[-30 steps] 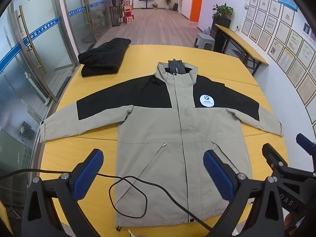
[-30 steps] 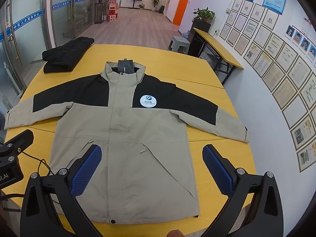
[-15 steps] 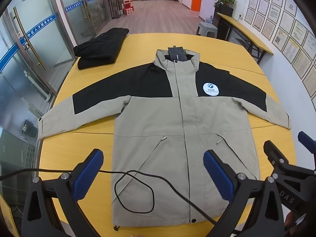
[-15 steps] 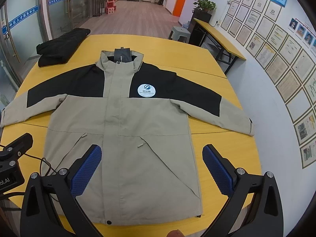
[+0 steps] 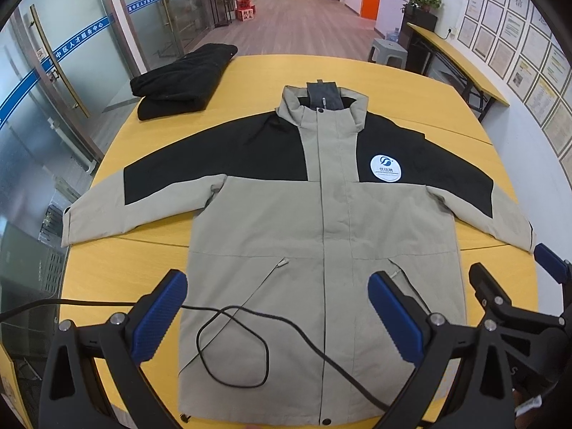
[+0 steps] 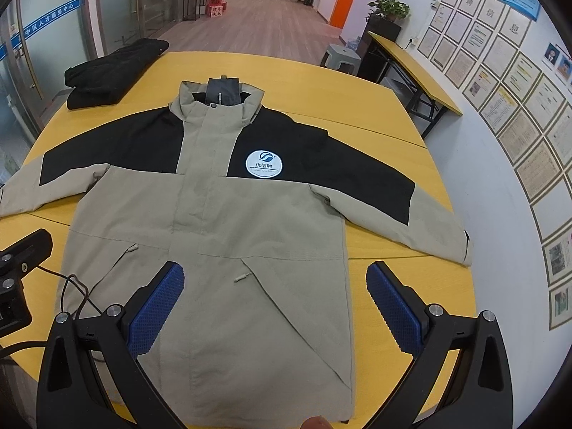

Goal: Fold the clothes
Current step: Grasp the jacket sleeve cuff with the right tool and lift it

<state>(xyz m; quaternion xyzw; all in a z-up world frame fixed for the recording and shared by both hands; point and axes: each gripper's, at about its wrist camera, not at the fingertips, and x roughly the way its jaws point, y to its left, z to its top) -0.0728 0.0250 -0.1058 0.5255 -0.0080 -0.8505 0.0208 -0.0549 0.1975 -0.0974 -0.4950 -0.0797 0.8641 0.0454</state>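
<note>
The jacket [image 5: 321, 236] lies spread flat, front up, on the yellow table [image 5: 118, 286] ahead of both my grippers, nearer and larger than a second ago. My left gripper [image 5: 277, 316] and right gripper [image 6: 275, 304] hover over its hem, jaws wide apart, holding nothing. A black cable [image 5: 232, 350] loops below my left.
</note>
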